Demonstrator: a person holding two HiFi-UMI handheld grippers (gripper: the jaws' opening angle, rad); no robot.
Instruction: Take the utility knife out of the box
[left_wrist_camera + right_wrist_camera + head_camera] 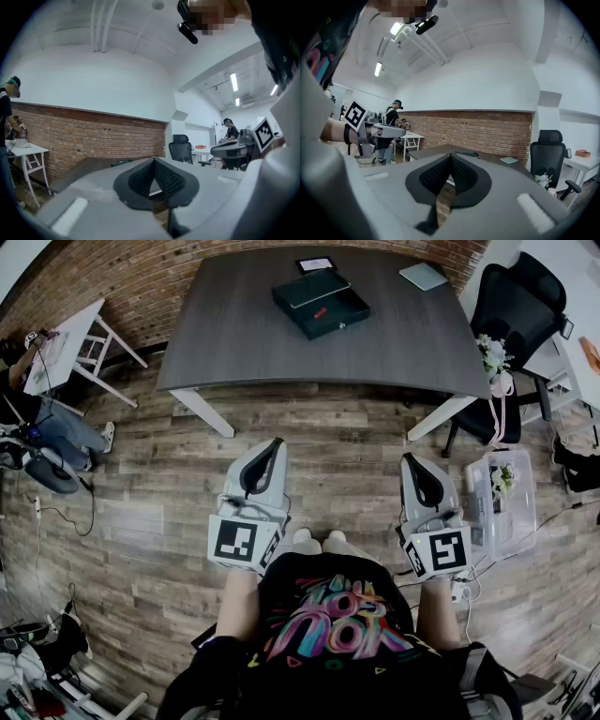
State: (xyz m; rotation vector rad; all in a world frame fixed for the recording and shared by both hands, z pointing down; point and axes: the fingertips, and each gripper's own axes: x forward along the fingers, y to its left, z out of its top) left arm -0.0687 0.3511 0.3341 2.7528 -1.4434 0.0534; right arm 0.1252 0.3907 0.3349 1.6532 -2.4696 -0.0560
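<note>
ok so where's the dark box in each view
Head view: dark box top centre, on the grey table.
Left gripper view: box a sliver just left of the jaw tips.
Right gripper view: box a sliver just right of them.
Shared landmark: black office chair, right of the table.

- The table (234, 334) is standing ahead, with the brick wall (187, 273) running behind it.
- The box (321, 302) is sitting on the table's far half, right of the middle; a small thing lying in it is possibly the utility knife (320, 311), though it is too small to tell.
- A frame (315, 264) is lying just behind the box, and a pad (423, 276) is lying near the table's far right corner.
- An office chair (511, 310) is standing right of the table, and a bin (502, 502) is sitting on the floor (337, 456) nearer than the chair.
- A side table (70, 343) is standing left of the table.
- The left gripper (275, 442) and the right gripper (409, 459) are hanging side by side over the floor, well apart from the table's near edge.
</note>
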